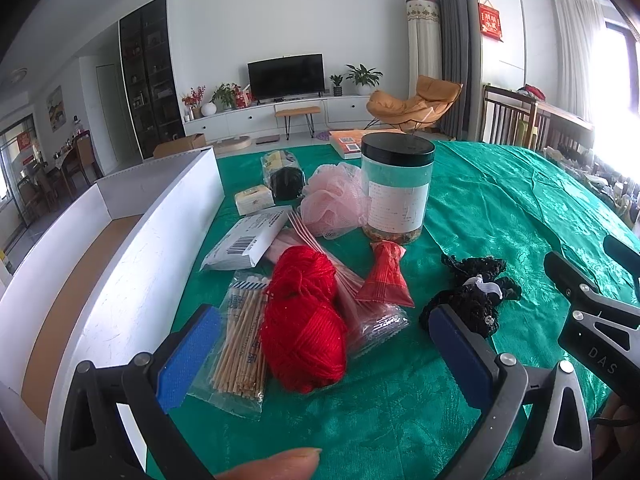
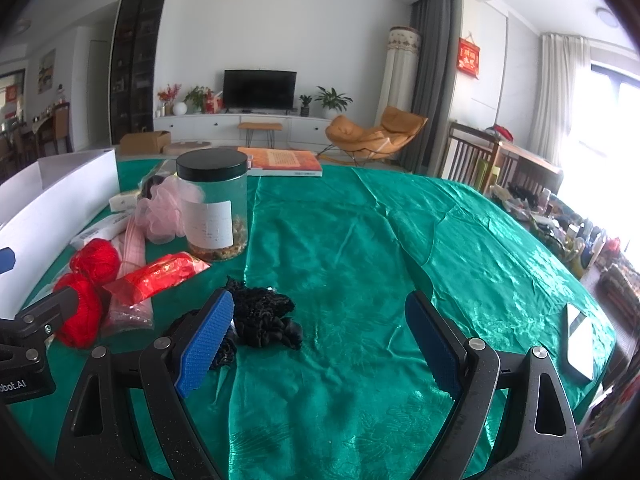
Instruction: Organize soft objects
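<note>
Yarn (image 1: pixel 304 320) lies right before our left gripper (image 1: pixel 324 356), whose blue pads stand wide apart with the red skein framed between them but touching neither; we judge the spread is there to take the skein's full width. It sits near the left edge of the green tablecloth (image 1: pixel 500 208), just beside the long wall of the white box (image 1: pixel 132 264), and we take that open cardboard-floored box to be where the soft things go — the short carry would explain why we begin on this side.

The skein is bright red, loosely wound, with stray loops at its top, resting partly on a packet of wooden sticks (image 1: pixel 244 344) and against a clear pouch with pink strips. It should squash under the pads, so a grip across its thick middle seems safest.

Our right gripper (image 2: pixel 320 340) also hangs with jaws apart and empty, over bare cloth nearer the middle of the table. The black lace bundle (image 2: pixel 264 316) — crumpled, limp, with a white band visible from the left wrist — lies just beside its left pad. Further back stand a pink mesh puff (image 1: pixel 332 204) and a black-lidded jar (image 1: pixel 396 188), touching; the jar is hard and we judge it stays put.
</note>
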`<action>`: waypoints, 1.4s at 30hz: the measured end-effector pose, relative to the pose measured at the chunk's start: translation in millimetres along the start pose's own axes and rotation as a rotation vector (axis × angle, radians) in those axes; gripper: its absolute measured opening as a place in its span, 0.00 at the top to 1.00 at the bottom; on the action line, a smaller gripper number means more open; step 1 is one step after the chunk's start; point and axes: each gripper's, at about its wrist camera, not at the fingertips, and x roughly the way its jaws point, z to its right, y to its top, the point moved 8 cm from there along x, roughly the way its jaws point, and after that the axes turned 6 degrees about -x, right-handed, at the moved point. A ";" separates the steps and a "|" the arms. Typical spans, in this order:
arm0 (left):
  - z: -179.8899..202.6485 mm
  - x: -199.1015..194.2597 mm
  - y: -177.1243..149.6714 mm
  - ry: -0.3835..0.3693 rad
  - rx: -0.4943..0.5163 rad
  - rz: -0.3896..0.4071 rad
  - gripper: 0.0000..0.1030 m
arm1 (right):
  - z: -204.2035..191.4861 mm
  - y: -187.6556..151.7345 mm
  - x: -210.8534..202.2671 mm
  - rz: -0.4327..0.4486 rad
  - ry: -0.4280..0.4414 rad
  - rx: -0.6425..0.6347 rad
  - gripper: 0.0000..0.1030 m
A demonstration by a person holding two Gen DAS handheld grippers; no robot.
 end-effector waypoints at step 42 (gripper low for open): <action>-9.1 -1.8 -5.6 0.013 -0.001 -0.010 0.00 | 0.3 -0.6 0.5 0.000 0.002 0.000 0.13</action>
